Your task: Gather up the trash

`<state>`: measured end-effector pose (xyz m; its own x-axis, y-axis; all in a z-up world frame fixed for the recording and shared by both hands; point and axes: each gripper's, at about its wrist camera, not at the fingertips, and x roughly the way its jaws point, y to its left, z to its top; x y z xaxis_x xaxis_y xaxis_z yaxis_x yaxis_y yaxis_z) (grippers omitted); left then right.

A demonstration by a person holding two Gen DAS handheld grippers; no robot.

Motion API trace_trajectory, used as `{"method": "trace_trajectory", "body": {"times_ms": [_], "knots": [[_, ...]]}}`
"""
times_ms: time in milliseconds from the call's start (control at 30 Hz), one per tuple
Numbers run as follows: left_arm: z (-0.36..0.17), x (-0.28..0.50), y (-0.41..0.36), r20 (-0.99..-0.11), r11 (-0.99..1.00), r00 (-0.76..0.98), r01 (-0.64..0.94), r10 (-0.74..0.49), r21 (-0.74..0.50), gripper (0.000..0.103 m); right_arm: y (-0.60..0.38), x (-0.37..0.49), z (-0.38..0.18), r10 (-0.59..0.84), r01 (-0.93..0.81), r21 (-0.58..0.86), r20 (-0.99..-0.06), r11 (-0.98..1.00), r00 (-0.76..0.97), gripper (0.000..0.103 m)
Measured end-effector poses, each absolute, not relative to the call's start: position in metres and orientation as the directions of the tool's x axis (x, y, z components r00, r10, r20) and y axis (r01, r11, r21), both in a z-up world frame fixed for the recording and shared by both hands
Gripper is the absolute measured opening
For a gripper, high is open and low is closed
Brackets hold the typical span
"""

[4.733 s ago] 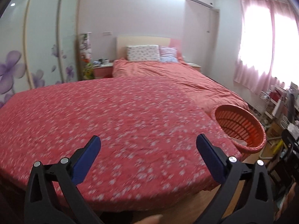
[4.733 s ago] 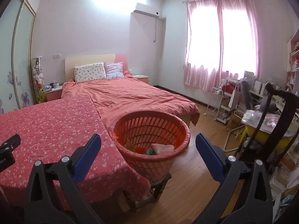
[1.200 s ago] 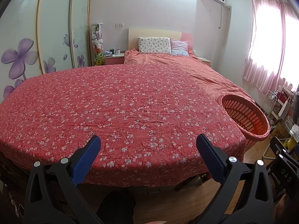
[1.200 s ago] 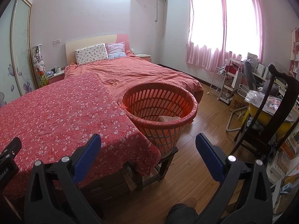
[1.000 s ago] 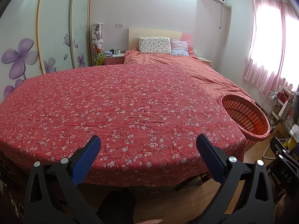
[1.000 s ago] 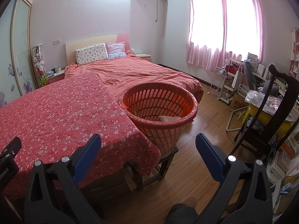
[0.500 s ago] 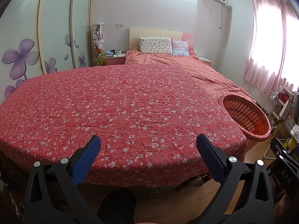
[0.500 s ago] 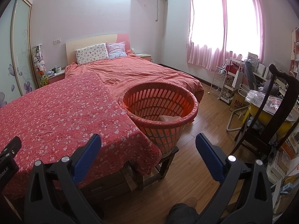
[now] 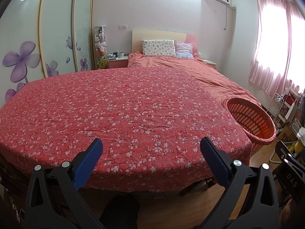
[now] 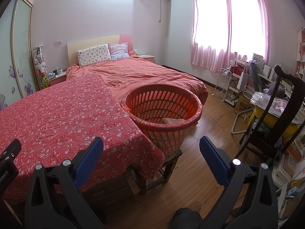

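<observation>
Each gripper, left (image 9: 151, 153) and right (image 10: 151, 150), has black plastic triangular arms with silver screws. The jaws carry blue textured pads (image 9: 87, 164). White lettering marks the black housing (image 9: 291, 175).

Before us lies the table (image 9: 133, 114) under its flowered cloth (image 10: 57, 118), and behind it, touching its far edge, stands the bed (image 10: 144, 76) with two pillows (image 10: 94, 55) side by side at the headboard. At the table's right corner we find the basket (image 10: 171, 122) on a low stool (image 10: 167, 164), pressed against the cloth, with a crumpled paper (image 10: 172, 120) inside. Left of the bed stands a nightstand (image 9: 117, 61), and the wardrobe (image 9: 57, 38) runs along the left wall. To the right of the basket we see a chair (image 10: 274, 126), and a wire rack (image 10: 225, 84) beneath the window (image 10: 226, 19).
</observation>
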<state>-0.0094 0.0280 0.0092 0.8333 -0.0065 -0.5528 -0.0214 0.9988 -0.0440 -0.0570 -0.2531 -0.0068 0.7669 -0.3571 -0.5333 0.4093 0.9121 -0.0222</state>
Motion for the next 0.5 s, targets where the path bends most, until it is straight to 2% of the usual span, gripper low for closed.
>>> {"method": "trace_trajectory", "body": {"times_ms": [500], "knots": [[0.0152,-0.0118,0.0280,-0.524,0.999,0.852,-0.008,-0.014,-0.041,0.101,-0.2517,-0.0560,-0.0107,-0.356,0.409,-0.020,-0.532,0.913,0.768,0.099]]}}
